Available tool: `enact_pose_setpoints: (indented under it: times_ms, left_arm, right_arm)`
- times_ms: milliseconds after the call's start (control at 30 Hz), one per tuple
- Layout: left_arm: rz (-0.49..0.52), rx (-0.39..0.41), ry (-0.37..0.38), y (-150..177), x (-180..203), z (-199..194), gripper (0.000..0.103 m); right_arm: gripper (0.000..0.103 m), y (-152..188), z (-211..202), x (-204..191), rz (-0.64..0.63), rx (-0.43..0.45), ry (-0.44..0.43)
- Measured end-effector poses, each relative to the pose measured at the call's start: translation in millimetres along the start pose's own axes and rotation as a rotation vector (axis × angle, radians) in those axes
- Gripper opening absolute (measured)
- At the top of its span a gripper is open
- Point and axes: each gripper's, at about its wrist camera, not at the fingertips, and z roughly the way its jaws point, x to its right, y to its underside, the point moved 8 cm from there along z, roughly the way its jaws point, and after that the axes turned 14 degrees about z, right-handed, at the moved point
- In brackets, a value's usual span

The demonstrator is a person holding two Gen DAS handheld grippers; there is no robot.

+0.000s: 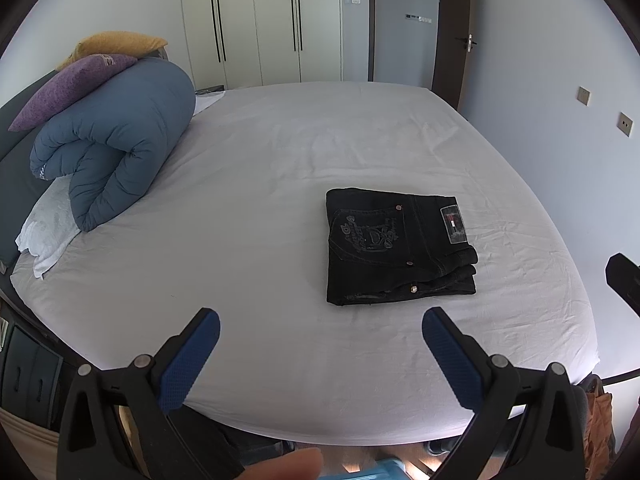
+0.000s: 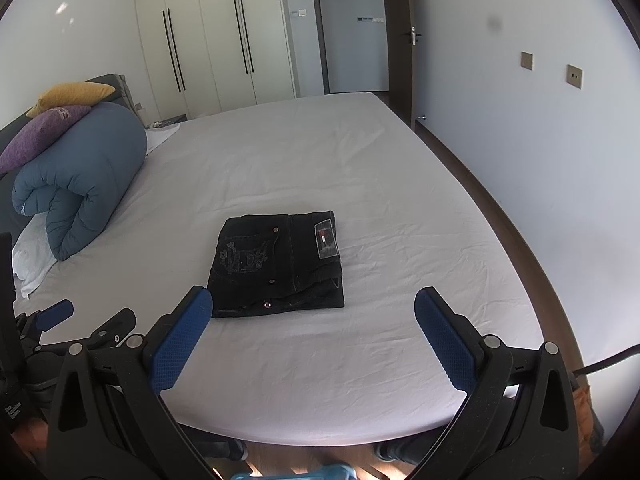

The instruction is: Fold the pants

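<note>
Black jeans (image 1: 394, 246) lie folded into a compact rectangle on the white bed sheet (image 1: 280, 184), back pocket and waist label up. They also show in the right wrist view (image 2: 280, 262). My left gripper (image 1: 320, 320) is open and empty, held above the bed's near edge, short of the jeans. My right gripper (image 2: 314, 300) is open and empty, also near the front edge just short of the jeans. The left gripper's blue pad (image 2: 56, 314) shows at the left of the right wrist view.
A rolled blue duvet (image 1: 116, 140) with purple (image 1: 68, 88) and yellow (image 1: 116, 44) pillows lies at the bed's left, on a white cloth (image 1: 48, 228). Wardrobes (image 1: 256, 20) and a doorway stand behind. A wall (image 2: 520, 140) runs along the right.
</note>
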Motion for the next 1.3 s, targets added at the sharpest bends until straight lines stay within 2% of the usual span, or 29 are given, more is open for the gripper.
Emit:
enact_pose_setpoints:
  times_ms: [1300]
  left_arm:
    - [-0.004, -0.022, 0.014, 5.3, 2.8, 7.5, 0.103]
  right_arm:
    - [0.103, 12.4, 19.7, -6.0, 0.003, -0.049, -0.004]
